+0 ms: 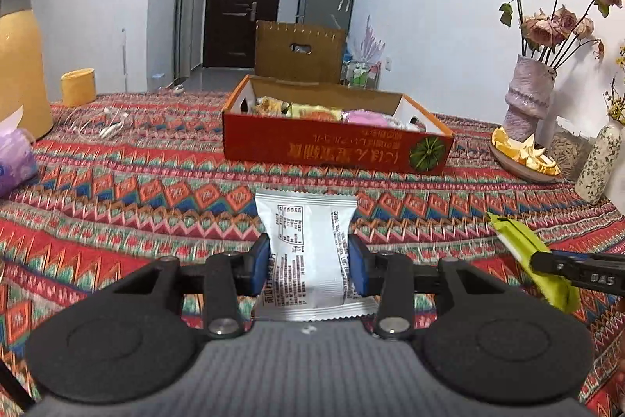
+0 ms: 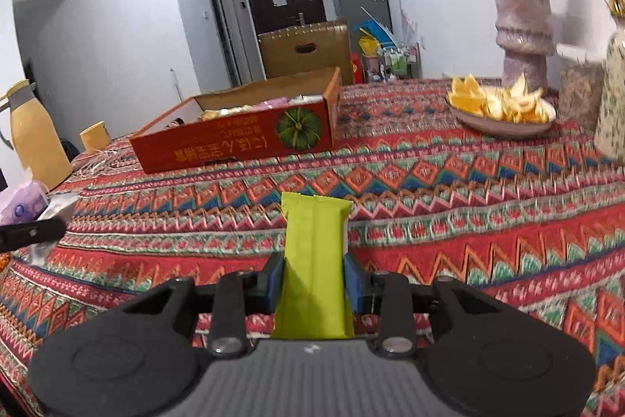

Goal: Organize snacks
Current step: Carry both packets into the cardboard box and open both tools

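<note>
My left gripper [image 1: 308, 260] is shut on a white snack packet [image 1: 308, 233] with printed text, held above the patterned tablecloth. My right gripper [image 2: 312, 280] is shut on a lime-green snack packet [image 2: 314, 260]; it also shows at the right of the left wrist view [image 1: 535, 260]. The white packet shows at the far left of the right wrist view [image 2: 58, 206]. An open red cardboard box [image 1: 336, 147] with several snack packets inside stands ahead on the table; in the right wrist view it sits to the upper left [image 2: 234, 143].
A yellow thermos [image 1: 19, 65] and yellow cup [image 1: 78, 86] stand at the far left, with a purple tissue pack [image 1: 15, 159] and a white cable [image 1: 101, 124]. A plate of orange peels [image 1: 523, 151], a flower vase [image 1: 527, 92] and a speckled vase [image 1: 597, 163] stand at the right.
</note>
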